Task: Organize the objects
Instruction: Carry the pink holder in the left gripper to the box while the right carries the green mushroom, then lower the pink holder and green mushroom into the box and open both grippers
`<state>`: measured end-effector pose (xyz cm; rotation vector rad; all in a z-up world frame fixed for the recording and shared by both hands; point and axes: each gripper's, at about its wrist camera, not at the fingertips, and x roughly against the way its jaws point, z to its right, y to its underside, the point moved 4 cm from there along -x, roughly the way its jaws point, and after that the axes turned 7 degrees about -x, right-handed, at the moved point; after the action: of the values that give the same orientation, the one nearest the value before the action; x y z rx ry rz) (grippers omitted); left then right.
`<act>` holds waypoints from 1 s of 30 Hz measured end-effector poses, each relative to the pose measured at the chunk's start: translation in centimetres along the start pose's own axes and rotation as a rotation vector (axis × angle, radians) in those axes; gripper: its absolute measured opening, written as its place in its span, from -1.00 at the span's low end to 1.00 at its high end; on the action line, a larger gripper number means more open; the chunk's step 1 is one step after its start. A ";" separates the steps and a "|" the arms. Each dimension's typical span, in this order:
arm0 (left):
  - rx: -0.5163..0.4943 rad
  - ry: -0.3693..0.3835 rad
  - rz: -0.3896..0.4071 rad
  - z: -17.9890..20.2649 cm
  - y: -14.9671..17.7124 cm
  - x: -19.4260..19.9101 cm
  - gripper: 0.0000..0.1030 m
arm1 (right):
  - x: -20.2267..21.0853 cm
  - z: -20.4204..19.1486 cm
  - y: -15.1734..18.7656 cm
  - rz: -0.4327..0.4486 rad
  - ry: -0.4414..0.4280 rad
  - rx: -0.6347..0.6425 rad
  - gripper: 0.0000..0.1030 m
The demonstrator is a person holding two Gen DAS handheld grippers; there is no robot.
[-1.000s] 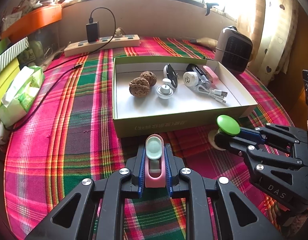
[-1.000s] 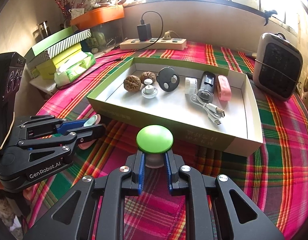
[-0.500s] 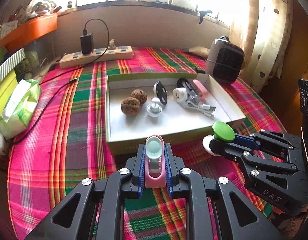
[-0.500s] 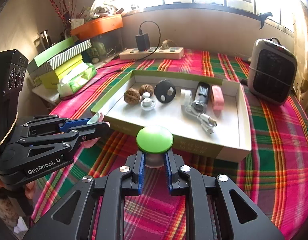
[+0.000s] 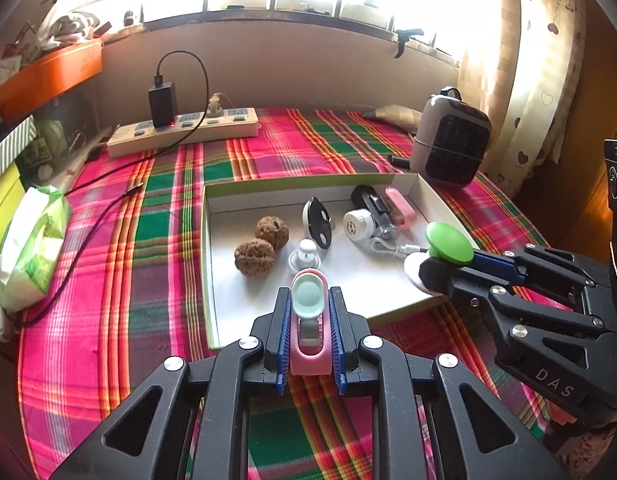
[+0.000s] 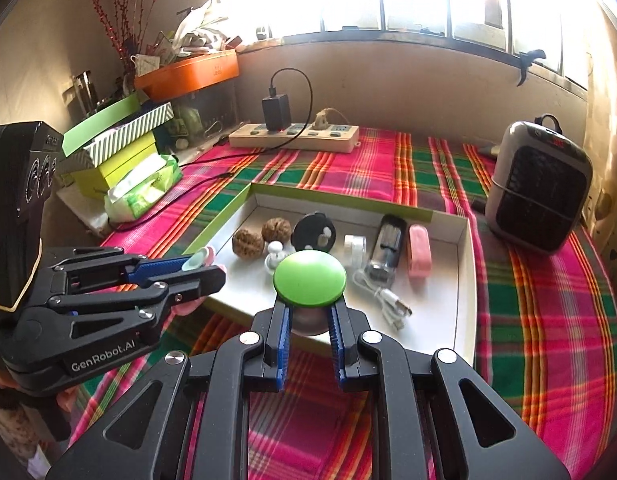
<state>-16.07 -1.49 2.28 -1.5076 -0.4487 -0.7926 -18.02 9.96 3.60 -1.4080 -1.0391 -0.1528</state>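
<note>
My left gripper (image 5: 308,304) is shut on a pink holder with a mint oval top (image 5: 308,294), held above the near edge of the open white box (image 5: 210,264). My right gripper (image 6: 309,314) is shut on a green-capped mushroom-shaped object (image 6: 309,278), held over the box's near right corner (image 6: 466,320). Each gripper shows in the other view: the right (image 5: 440,270), the left (image 6: 206,270). In the box lie two walnuts (image 5: 254,257), a small white knob (image 5: 305,254), a black disc (image 5: 319,224), a white cap (image 5: 358,224), a black device (image 5: 374,204), a pink case (image 5: 400,208) and a white cable (image 6: 384,300).
The table has a red and green plaid cloth (image 5: 108,280). A power strip with a black charger (image 5: 180,130) and its cable lie at the back. A small grey heater (image 5: 448,144) stands back right. A tissue pack (image 5: 28,248) and stacked boxes (image 6: 116,148) are at the left.
Both grippers have risen and moved forward with their objects, from in front of the box to above its near edge. Both stay shut.
</note>
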 end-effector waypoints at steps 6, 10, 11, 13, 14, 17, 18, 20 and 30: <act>-0.007 -0.009 -0.008 -0.3 -0.8 -1.0 -0.69 | -1.3 0.0 -0.8 -0.008 0.000 -0.003 -0.65; -0.001 -0.014 -0.017 -0.6 -1.0 -1.7 -0.69 | -2.2 0.2 -1.0 -0.019 0.003 -0.007 -0.65; -0.003 -0.013 -0.019 -0.7 -1.0 -1.9 -0.69 | -2.4 0.3 -1.0 -0.024 0.003 -0.006 -0.65; -0.003 -0.014 -0.026 -0.7 -1.1 -2.3 -0.69 | -2.9 0.4 -1.0 -0.036 0.004 -0.005 -0.65; -0.005 -0.014 -0.029 -0.7 -1.1 -2.4 -0.69 | -3.1 0.4 -1.0 -0.040 0.006 -0.005 -0.65; -0.007 -0.019 -0.039 -0.9 -1.1 -3.0 -0.69 | -3.8 0.7 -1.0 -0.055 0.011 -0.009 -0.65; -0.008 -0.023 -0.043 -1.0 -1.0 -3.2 -0.69 | -4.0 0.8 -0.9 -0.059 0.011 -0.008 -0.65; -0.008 -0.024 -0.052 -1.0 -1.0 -3.5 -0.69 | -4.4 1.0 -0.8 -0.070 0.013 -0.007 -0.65; -0.003 -0.029 -0.080 -1.3 -0.5 -4.6 -0.69 | -5.9 1.2 -0.5 -0.108 0.016 0.002 -0.65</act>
<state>-19.86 -1.89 -0.65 -1.5132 -0.5322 -0.8352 -22.30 8.03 -0.20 -1.3477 -1.1022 -0.2411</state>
